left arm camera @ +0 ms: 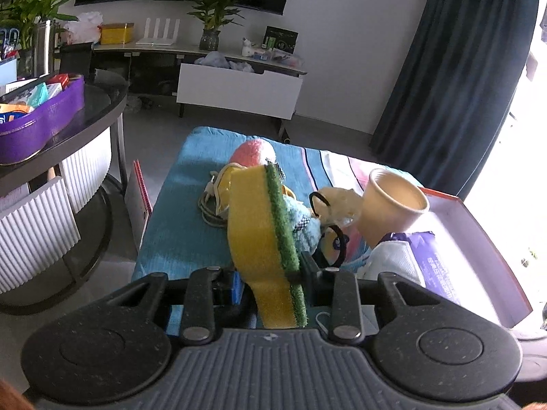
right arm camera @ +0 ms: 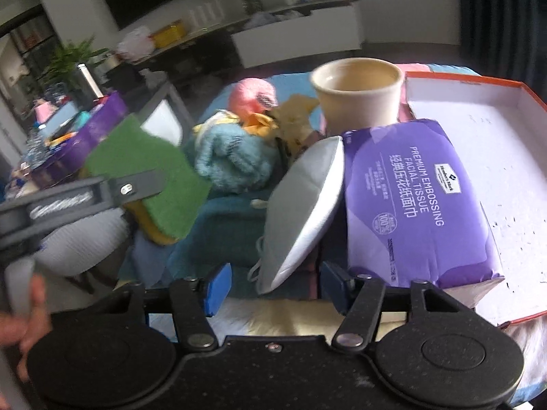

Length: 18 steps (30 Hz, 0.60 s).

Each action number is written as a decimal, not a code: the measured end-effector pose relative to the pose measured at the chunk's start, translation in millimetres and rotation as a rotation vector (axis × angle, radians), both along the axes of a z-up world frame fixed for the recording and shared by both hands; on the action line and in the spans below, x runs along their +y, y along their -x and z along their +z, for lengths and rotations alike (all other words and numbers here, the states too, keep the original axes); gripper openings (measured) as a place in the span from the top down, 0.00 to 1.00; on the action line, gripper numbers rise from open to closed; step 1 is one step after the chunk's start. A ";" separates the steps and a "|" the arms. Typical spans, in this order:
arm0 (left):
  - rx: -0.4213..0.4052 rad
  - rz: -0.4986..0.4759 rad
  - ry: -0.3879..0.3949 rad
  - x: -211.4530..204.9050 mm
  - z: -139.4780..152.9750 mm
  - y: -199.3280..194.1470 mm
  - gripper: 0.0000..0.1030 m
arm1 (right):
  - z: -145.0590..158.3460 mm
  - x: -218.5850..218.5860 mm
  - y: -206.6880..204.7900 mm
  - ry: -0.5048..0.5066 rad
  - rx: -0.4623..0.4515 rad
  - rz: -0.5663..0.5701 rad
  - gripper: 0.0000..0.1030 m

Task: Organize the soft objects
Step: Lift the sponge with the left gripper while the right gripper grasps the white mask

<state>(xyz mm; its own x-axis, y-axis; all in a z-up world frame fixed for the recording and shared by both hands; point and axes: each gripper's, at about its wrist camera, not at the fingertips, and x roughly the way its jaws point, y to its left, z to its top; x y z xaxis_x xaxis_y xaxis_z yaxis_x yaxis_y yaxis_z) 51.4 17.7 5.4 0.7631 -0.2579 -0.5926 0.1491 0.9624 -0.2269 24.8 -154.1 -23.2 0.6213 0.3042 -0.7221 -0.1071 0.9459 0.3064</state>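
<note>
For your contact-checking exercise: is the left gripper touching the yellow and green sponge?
Touching. The left wrist view shows the left gripper clamping the sponge from both sides, lifted off the blue cloth.

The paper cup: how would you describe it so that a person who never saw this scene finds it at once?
Look at the blue striped cloth covered with a pile of soft things. At its right side lies an open box with an orange rim, and the paper cup stands just left of that box, behind the purple tissue pack. It is the only rigid, empty, cream-coloured container there.
</note>
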 end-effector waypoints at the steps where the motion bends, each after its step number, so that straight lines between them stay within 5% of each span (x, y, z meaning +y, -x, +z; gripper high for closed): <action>1: -0.001 -0.002 -0.002 1.4 0.3 0.7 0.67 | -1.0 0.7 -3.1 -0.007 0.001 -0.011 0.32; 8: 0.004 0.002 0.008 6.3 -2.2 1.6 0.67 | -6.5 24.7 -29.5 0.101 -0.032 -0.064 0.29; 9: 0.004 0.005 0.008 7.2 -2.0 1.1 0.67 | -7.0 28.4 -32.8 0.124 -0.034 -0.062 0.36; 10: 0.004 0.009 0.007 7.9 -2.3 0.9 0.67 | -7.9 30.9 -35.6 0.149 -0.035 -0.063 0.56; 18: 0.016 0.040 0.009 14.9 -6.0 3.2 0.67 | 11.2 21.6 -17.6 0.152 -0.153 0.018 0.62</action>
